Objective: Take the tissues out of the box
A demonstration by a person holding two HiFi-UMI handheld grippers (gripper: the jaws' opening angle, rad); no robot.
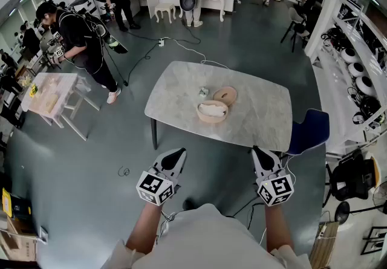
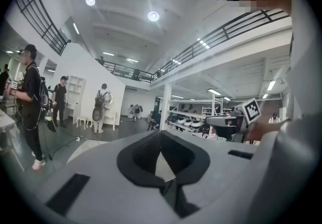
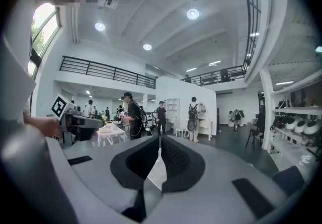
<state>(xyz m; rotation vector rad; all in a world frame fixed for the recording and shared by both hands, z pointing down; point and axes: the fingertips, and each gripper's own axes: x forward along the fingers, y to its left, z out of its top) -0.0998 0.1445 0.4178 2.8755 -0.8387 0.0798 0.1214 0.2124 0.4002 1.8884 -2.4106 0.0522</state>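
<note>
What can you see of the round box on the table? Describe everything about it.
The round box is low, shallow and pale tan, wood-like by its look. It stands upright and open near the middle of the pale marbled table, with crumpled white tissues filling it. Its matching lid lies flat just behind, at the far right rim, perhaps touching. Nothing else touches it.

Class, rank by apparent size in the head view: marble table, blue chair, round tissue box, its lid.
1. marble table
2. blue chair, only partly visible
3. round tissue box
4. lid, only slightly smaller
</note>
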